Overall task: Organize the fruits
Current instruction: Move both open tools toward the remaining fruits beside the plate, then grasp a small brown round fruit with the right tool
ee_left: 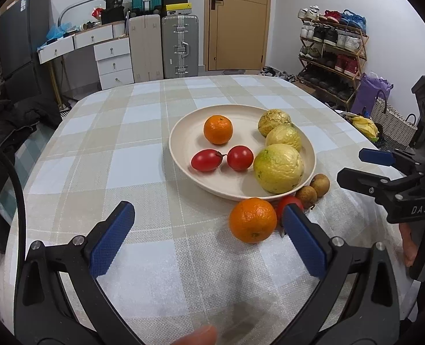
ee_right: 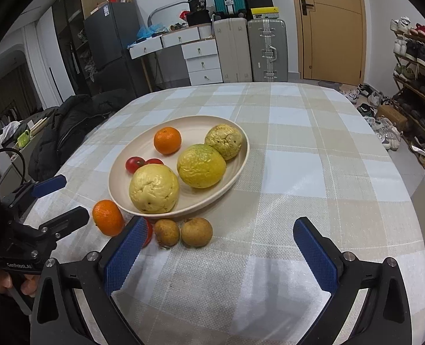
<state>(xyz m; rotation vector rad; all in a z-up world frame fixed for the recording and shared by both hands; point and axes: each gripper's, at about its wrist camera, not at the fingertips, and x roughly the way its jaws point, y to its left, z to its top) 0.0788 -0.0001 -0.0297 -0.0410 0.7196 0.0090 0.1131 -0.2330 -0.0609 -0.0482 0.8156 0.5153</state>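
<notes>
One round table (ee_right: pixel 313 155) filled the middle of the room, draped in a woven cloth of beige, white and pale blue checks. One shallow cream plate (ee_right: pixel 117 178), smooth and oval-looking from the side, sat on it. Three big lumpy yellow-green guavas (ee_right: pixel 201 165) lay along the plate's one side, wrinkled and dull. Two glossy red tomatoes (ee_left: pixel 222 158) and one pebbly tangerine (ee_left: pixel 218 129) shared the plate. Off the plate, just beside its near rim, lay one orange (ee_left: pixel 253 220), one more red tomato (ee_left: pixel 288 202) half hidden, and two small rough brown longans (ee_right: pixel 183 231), round and matte. Both tools stood wide: the left gripper (ee_left: pixel 209 230) gaped with nothing between its blue ribbed pads, and the right gripper (ee_right: pixel 221 244) likewise held nothing.
</notes>
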